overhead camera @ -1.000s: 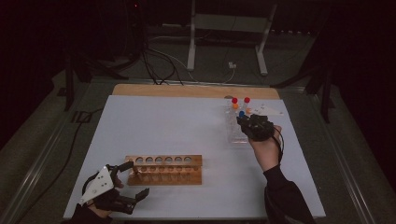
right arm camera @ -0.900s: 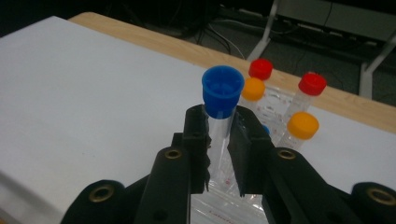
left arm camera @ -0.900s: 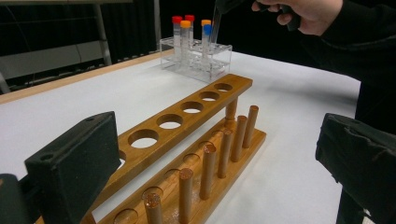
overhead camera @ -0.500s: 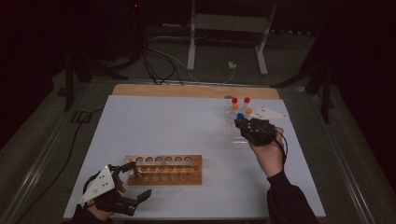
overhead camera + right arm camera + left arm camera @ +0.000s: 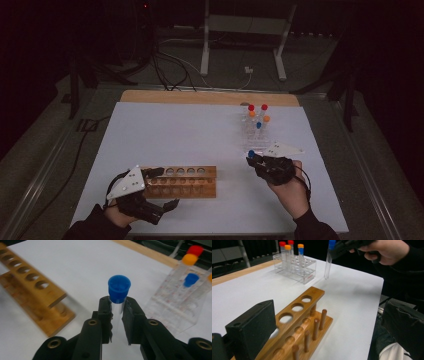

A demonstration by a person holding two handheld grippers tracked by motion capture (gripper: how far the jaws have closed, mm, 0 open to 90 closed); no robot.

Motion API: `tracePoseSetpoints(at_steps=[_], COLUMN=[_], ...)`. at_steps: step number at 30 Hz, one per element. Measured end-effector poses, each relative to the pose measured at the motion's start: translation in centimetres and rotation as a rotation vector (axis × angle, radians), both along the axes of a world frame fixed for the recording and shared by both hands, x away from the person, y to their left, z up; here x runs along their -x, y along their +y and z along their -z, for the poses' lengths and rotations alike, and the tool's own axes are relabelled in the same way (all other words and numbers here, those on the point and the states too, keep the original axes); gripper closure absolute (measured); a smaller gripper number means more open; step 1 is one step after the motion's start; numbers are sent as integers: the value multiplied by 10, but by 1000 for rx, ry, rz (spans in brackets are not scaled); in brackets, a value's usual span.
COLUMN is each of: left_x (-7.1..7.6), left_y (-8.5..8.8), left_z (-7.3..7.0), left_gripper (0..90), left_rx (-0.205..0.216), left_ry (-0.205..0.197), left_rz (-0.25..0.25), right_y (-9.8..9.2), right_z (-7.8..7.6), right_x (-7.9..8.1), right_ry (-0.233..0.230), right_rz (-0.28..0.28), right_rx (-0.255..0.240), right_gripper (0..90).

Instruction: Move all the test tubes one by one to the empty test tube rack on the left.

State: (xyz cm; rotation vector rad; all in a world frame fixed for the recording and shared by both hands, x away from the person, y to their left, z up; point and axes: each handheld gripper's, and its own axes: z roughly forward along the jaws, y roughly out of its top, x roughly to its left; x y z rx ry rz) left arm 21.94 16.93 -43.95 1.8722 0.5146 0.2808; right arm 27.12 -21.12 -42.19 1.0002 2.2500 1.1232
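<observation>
A clear test tube with a blue cap (image 5: 119, 287) stands upright between the pads of my right gripper (image 5: 117, 306), which is shut on it just below the cap. In the high view this tube (image 5: 251, 154) and the right gripper (image 5: 257, 162) hang over the table between the clear plastic rack (image 5: 256, 131) and the wooden rack (image 5: 182, 181). My left gripper (image 5: 160, 189) is open at the wooden rack's left end, its jaws wide apart on either side. In the left gripper view the wooden rack (image 5: 297, 322) has empty holes, and the held tube (image 5: 327, 262) hangs beyond it.
The clear rack (image 5: 295, 270) holds several tubes with red, orange and blue caps at the table's far right. A bare wooden strip (image 5: 200, 96) borders the white sheet's far edge. Stands and cables lie on the dark floor behind.
My right gripper has carried the blue-capped tube away from the clear rack, toward the near left. My left gripper has risen a little and shifted toward the wooden rack.
</observation>
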Motion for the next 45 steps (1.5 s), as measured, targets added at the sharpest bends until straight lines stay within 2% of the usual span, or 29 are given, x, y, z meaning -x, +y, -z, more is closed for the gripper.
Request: tracePoseSetpoints(at_steps=[4, 12, 24, 33, 34, 35, 36, 37, 38, 40, 42, 45], left_x=[-7, -24, -42, -49, -49, -50, -50, -51, -52, -53, -54, -54], left_y=[-14, -51, -97, -123, -125, -126, -127, -128, -129, -131, -134, -138], left_z=[-8, -22, -32, -27, -27, -27, -26, -26, -26, -26, -25, -24], left_gripper=[6, 22, 85, 233, 306, 306, 371, 371, 436, 450, 524, 588], left_rx=[13, 18, 10, 28, 27, 25, 24, 25, 30, 28, 17, 2], left_ry=[4, -16, -23, -24, -26, -31, -32, -35, -34, -33, -37, -42], left_rz=[47, 132, 191, 211, 210, 212, 214, 215, 214, 214, 221, 224], right_y=[3, 12, 22, 26, 27, 27, 27, 27, 28, 28, 29, 29], right_z=[3, 3, 0, -6, -6, -6, -6, -6, -6, -6, -6, -6], right_x=[8, 23, 30, 37, 38, 38, 38, 38, 39, 39, 39, 39], right_ry=[12, 21, 20, 12, 10, 10, 8, 8, 8, 9, 10, 11], right_rz=[-24, -86, -139, -175, -180, -180, -186, -186, -188, -189, -193, -193], right_rx=[7, 5, -4, -14, -15, -15, -14, -14, -15, -16, -16, -17], right_gripper=[764, 764, 764, 764, 764, 764, 764, 764, 764, 764, 764, 764])
